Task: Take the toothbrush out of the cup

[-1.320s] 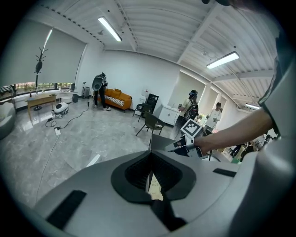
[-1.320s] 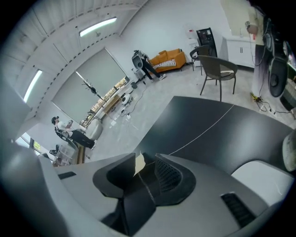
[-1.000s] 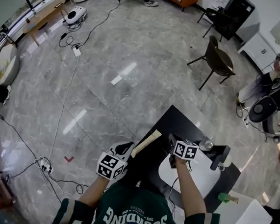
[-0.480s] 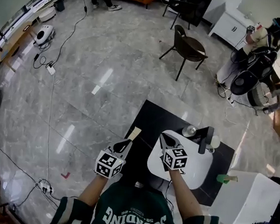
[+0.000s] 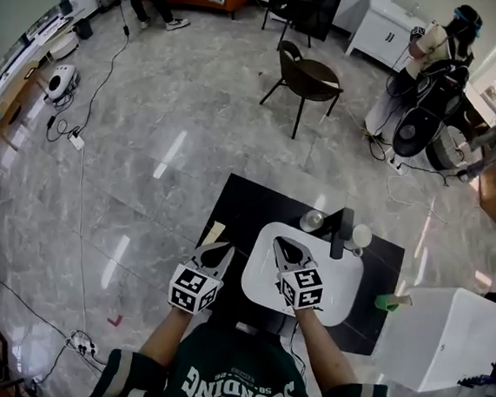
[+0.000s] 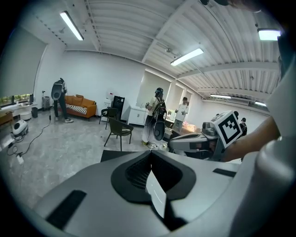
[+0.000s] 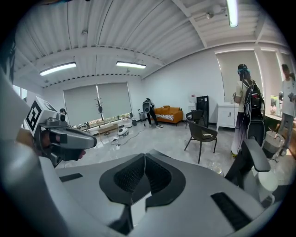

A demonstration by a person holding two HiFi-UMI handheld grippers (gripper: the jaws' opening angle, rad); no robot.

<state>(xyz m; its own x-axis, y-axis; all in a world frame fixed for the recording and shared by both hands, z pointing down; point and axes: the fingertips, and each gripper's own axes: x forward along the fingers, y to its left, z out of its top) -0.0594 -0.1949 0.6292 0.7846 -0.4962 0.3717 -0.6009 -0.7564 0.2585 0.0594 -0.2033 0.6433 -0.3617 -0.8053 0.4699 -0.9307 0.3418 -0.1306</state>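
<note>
Well, in the head view my left gripper (image 5: 218,251) sits at lower centre, by the near left corner of the black rectangular countertop (image 5: 247,204), jaws pressed together on nothing. My right gripper (image 5: 284,246) hangs just beside it over the white rounded basin (image 5: 344,285), jaws likewise together and empty. The small green cup (image 5: 384,302) stands at the countertop's right edge, well apart from both grippers. A pale thin toothbrush (image 5: 405,298) seems to lean out of it rightward, though it is too small to be sure.

Next, the left gripper view: my left gripper (image 6: 150,153) shows its jaws meeting in one tight seam, with the right gripper's marker cube (image 6: 229,129) at the right.

Last, the right gripper view: my right gripper (image 7: 144,157) is closed the same way, and the upright black faucet (image 7: 252,157) is at the right.
</note>
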